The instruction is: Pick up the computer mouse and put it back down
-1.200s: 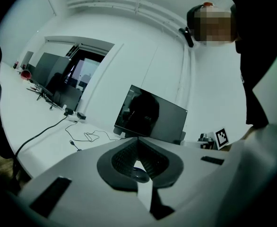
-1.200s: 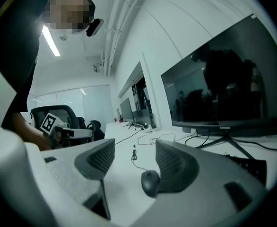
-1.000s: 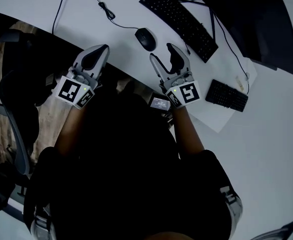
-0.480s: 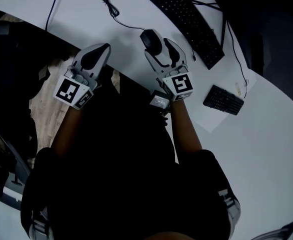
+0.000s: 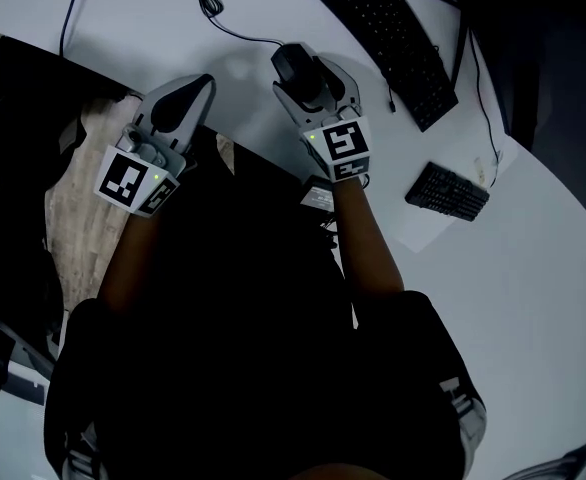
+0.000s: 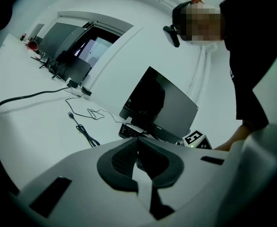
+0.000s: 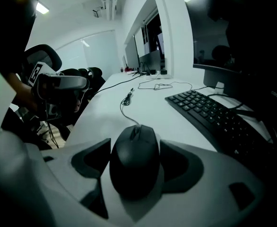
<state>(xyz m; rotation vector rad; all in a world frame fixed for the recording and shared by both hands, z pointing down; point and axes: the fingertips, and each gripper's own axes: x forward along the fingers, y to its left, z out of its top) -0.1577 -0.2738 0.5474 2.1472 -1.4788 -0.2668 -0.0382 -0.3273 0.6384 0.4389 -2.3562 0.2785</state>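
Observation:
A black wired computer mouse (image 5: 291,64) lies on the white desk (image 5: 533,268), just left of the keyboard. My right gripper (image 5: 311,76) points steeply down over it. In the right gripper view the mouse (image 7: 134,160) fills the gap between the two dark pads, and the jaws are opening, with slim gaps at its sides. My left gripper (image 5: 187,94) hangs at the desk's near edge, left of the mouse. Its pads (image 6: 124,162) meet with nothing between them.
A black keyboard (image 5: 383,30) runs diagonally right of the mouse, with a dark monitor (image 7: 233,46) behind it. A small dark keypad (image 5: 449,190) lies at the right. The mouse cable (image 5: 209,8) trails off to the far left. The desk's edge passes under the left gripper.
The right gripper has come down and forward from short of the mouse to straddle it. The left gripper has sunk a little at the desk's edge.

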